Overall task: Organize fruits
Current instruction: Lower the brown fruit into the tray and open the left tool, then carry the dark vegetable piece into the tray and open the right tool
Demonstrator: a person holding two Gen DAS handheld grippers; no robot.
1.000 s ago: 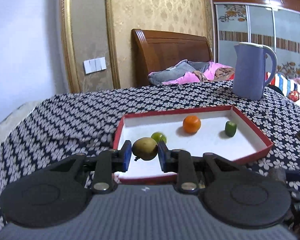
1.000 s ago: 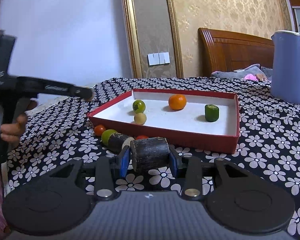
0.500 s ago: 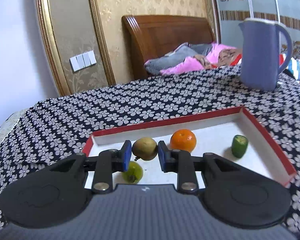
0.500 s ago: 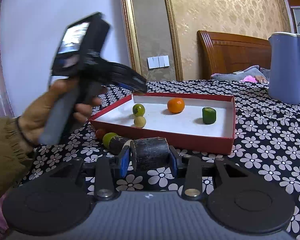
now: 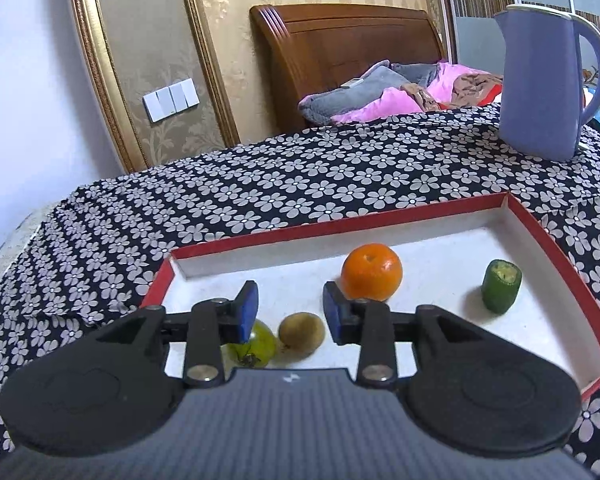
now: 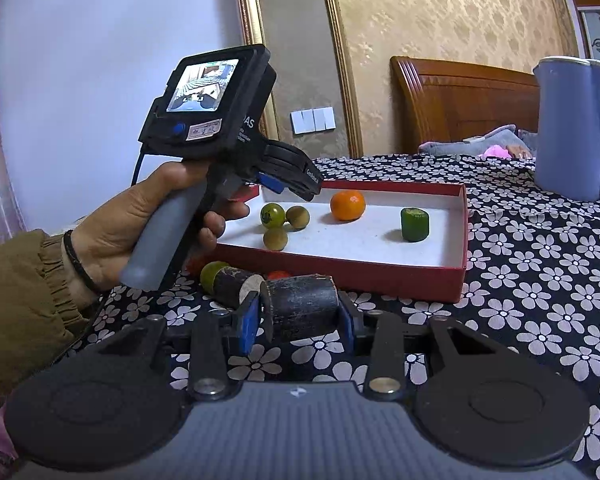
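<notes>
Left hand-held gripper point(image 5: 289, 309) jaws opening, empty, over brown fruit point(image 5: 302, 331) in red tray point(image 5: 560, 248) (small, round, rolls easily); right hand-held gripper point(image 6: 298, 314) clamped across stiff dark cane piece point(image 6: 302, 307).

Red fruit point(image 6: 278, 275) mostly hidden

Tray point(image 5: 548, 240) right half open betw orange point(image 5: 372, 278) & green chunk point(image 5: 501, 286); kettle point(image 5: 544, 84) blocks far corner

Red-walled tray point(image 5: 556, 248) with white floor — orange mandarin point(image 5: 372, 271) at centre, green cut fruit point(image 5: 501, 286) at right; black cloth point(image 5: 260, 200) with white flowers — lavender jug point(image 5: 540, 88) upper right.
</notes>
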